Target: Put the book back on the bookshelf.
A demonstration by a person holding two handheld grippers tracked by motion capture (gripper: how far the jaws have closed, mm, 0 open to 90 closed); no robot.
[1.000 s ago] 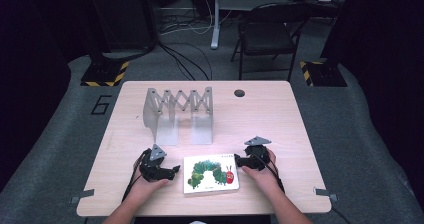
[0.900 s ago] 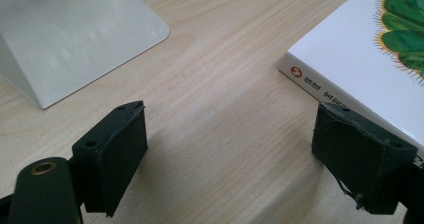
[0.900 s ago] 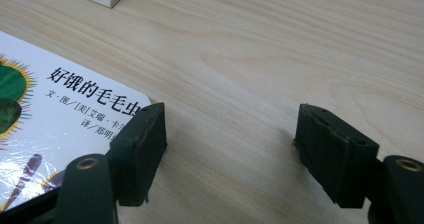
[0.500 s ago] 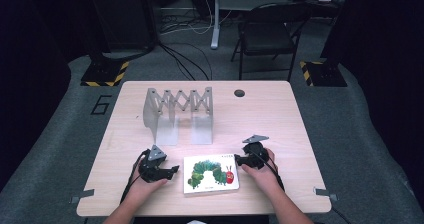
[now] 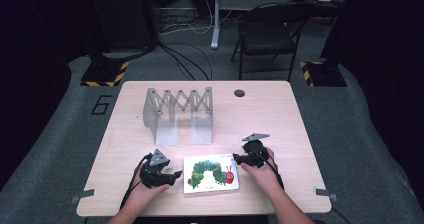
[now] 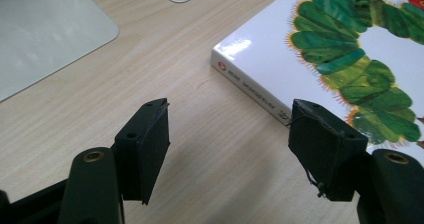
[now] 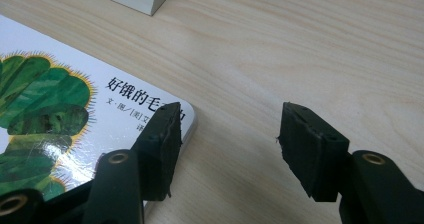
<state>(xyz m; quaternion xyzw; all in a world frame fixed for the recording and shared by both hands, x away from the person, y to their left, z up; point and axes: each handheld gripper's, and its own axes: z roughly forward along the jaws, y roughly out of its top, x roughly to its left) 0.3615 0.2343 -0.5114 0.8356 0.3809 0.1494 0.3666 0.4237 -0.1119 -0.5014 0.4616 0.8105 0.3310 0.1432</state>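
Item: picture book (image 5: pixel 211 173), white glossy cover with a green caterpillar, lying flat and closed on the near middle of the desk (image 5: pixel 280 114), spine toward the person's left.

Position: between the two claws, near the front edge of the desk; apart from the rack behind it.

Left claw (image 5: pixel 174 175): jaws wide apart, holding nothing. In the left gripper view one pad (image 6: pixel 327 151) sits at or over the spine-side edge of the book, the other (image 6: pixel 150 144) over bare wood; whether the pad touches the cover cannot be told.

Right claw (image 5: pixel 238 159): jaws wide apart, holding nothing. In the right gripper view one pad (image 7: pixel 162 144) stands over the far right corner of the cover, the other over bare desk.

Beyond: accordion-style rack (image 5: pixel 177 109) of pale upright dividers, standing farther back on the desk, slots empty. A small dark grommet (image 5: pixel 239 93) lies near the far edge.

Risks, as judged:
- The book lies flat, with little of its edge to catch; a jaw closing may skid over the glossy cover and push the book instead of gripping it.
- A grip on the cover alone would let the pages fall open on lifting.
- A one-sided push could swing the book toward the front edge of the desk.
- A tilted carry could knock the light rack.
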